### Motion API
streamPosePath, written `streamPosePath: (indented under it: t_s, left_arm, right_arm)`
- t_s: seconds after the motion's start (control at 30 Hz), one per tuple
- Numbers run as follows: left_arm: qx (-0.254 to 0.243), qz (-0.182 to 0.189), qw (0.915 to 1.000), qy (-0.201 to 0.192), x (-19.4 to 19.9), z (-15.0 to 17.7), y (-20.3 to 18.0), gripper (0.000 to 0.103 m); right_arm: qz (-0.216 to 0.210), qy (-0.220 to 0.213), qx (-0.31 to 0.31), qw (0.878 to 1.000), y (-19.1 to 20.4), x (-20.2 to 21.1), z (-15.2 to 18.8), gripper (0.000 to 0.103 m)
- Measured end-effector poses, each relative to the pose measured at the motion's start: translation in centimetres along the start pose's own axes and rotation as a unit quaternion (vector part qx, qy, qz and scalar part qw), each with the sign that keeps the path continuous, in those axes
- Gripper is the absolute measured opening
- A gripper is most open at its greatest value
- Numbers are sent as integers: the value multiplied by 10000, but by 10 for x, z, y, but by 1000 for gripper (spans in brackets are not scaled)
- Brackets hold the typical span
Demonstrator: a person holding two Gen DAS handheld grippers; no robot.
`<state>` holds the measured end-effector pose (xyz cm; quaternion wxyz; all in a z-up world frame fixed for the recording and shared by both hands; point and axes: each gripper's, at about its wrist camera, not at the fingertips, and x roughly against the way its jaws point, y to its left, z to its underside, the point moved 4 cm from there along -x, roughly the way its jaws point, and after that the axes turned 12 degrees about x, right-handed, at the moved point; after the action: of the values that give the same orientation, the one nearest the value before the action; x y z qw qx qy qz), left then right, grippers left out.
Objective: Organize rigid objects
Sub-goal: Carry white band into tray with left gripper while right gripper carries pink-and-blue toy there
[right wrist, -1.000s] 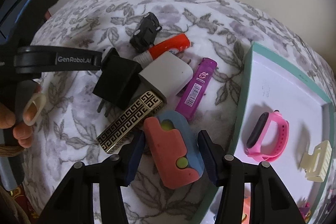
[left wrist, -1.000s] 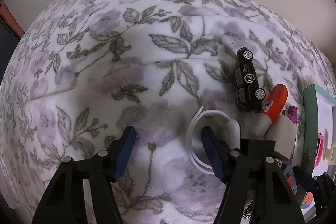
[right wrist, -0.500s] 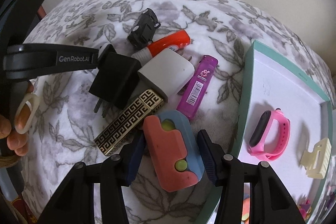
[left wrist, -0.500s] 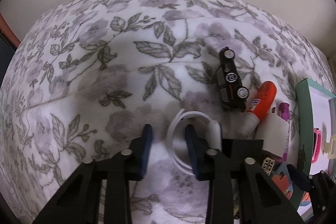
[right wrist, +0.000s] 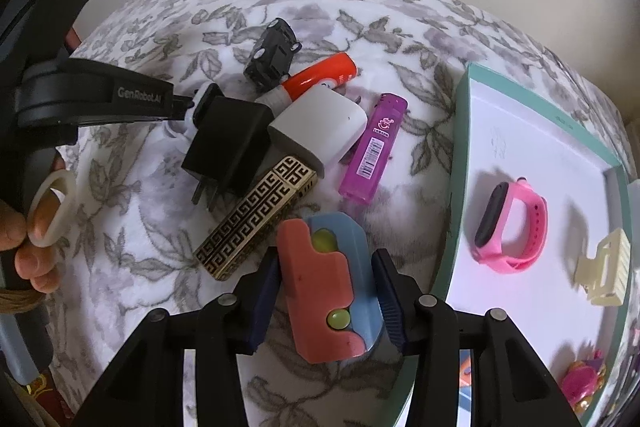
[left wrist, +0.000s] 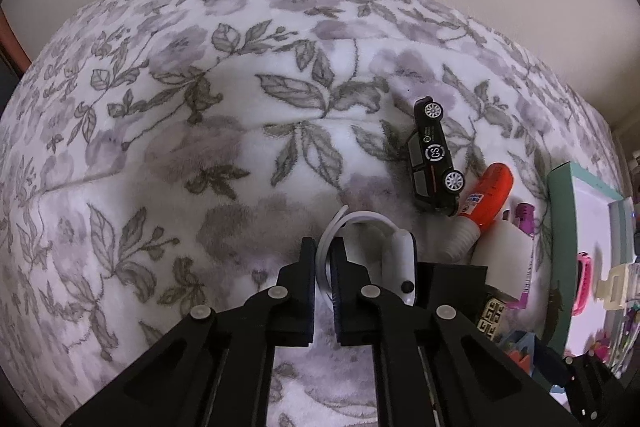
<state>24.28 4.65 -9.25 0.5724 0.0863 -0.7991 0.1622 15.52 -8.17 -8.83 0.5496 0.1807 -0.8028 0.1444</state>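
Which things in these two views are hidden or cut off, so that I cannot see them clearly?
- Left wrist view: the white cable loop has its near part hidden by the left tool, shut on it.
- Left wrist view: the tray is cut off by the right edge.
- Right wrist view: the black charger hides the cable.
- Right wrist view: small toys at the lower right are blurred.

Black charger: prongs partly under patterned lighter. White ring: near half behind gripper fingers. Tray: right side cut by frame edge.
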Motion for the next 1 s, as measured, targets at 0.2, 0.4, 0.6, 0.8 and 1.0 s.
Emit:
streamPosePath:
  t_s: [0.2,0.4,0.6,0.8,1.0]
  left_arm:
    - [164,224,9996,15,10,-3,16,7]
    - [238,433,9982,-335,51,-14,26,7]
    - [324,687,9939,-797,93,-24,30,7]
    - [388,855,9888,-1159,126,-32,30,7]
    - [306,1053,9840,-1405,153,-31,23,7]
  right_arm:
    - [-86,-162,-209,9996,-4,17,5,48]
    - [-162,-583,-510,9969,-12,47,7,44]
    - [-141,-1013,-703,9923,-21,79,3,43]
    - [-23,-1392,-827,9868,-35,116,5,43]
    - [337,-1763,-1080,9778,-62,156,17,43]
